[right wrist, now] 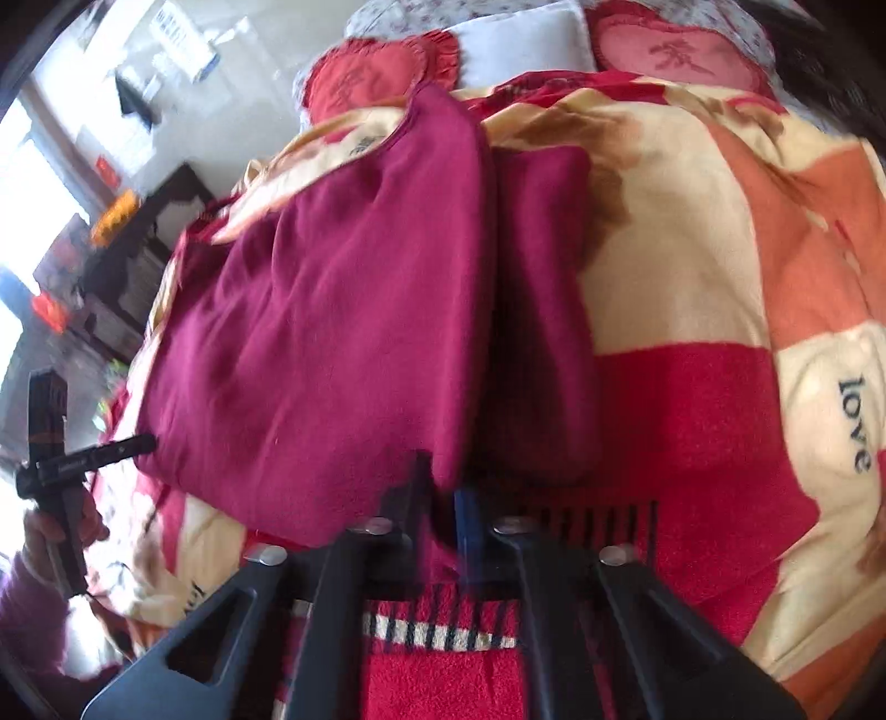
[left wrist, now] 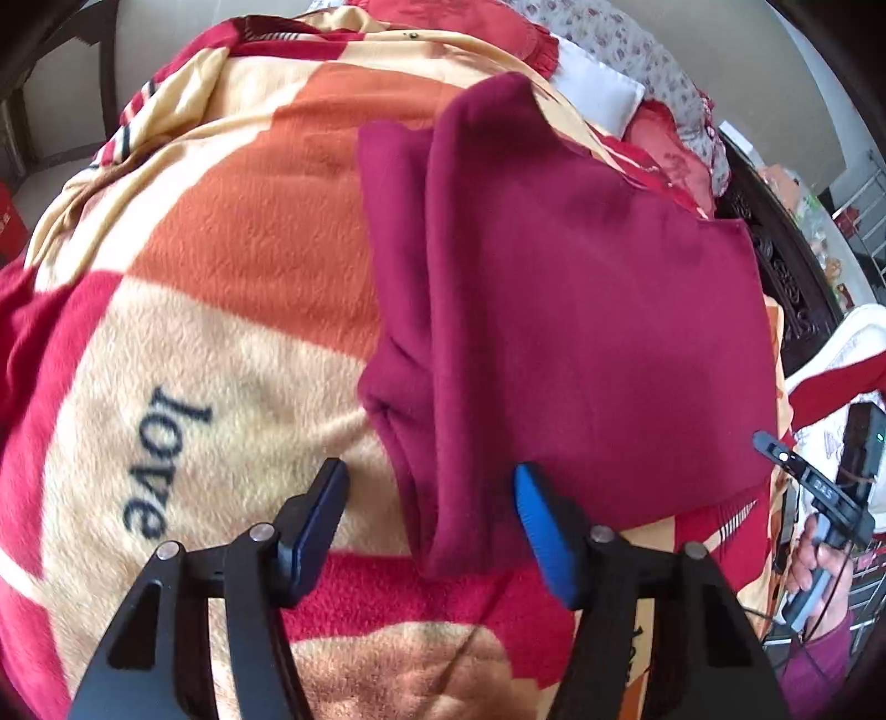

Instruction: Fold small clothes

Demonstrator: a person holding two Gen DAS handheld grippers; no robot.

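Maroon garment (left wrist: 581, 310) lies partly folded on the bed's blanket (left wrist: 221, 232). Right tool (right wrist: 443, 493) is pinched closed on its near hem; left tool (left wrist: 426, 515) straddles the hem, jaws apart. Next: left clamps, then both carry the hem over.

The folded maroon fleece garment (left wrist: 581, 310) lies on the red, orange and cream plush blanket (left wrist: 232, 266) spread over the bed. Behind it, at the bed's head, sit a red heart-shaped cushion (right wrist: 376, 72) and a white pillow (right wrist: 520, 44), side by side. The word "love" (left wrist: 160, 459) is printed on the blanket to the garment's left in the left wrist view.
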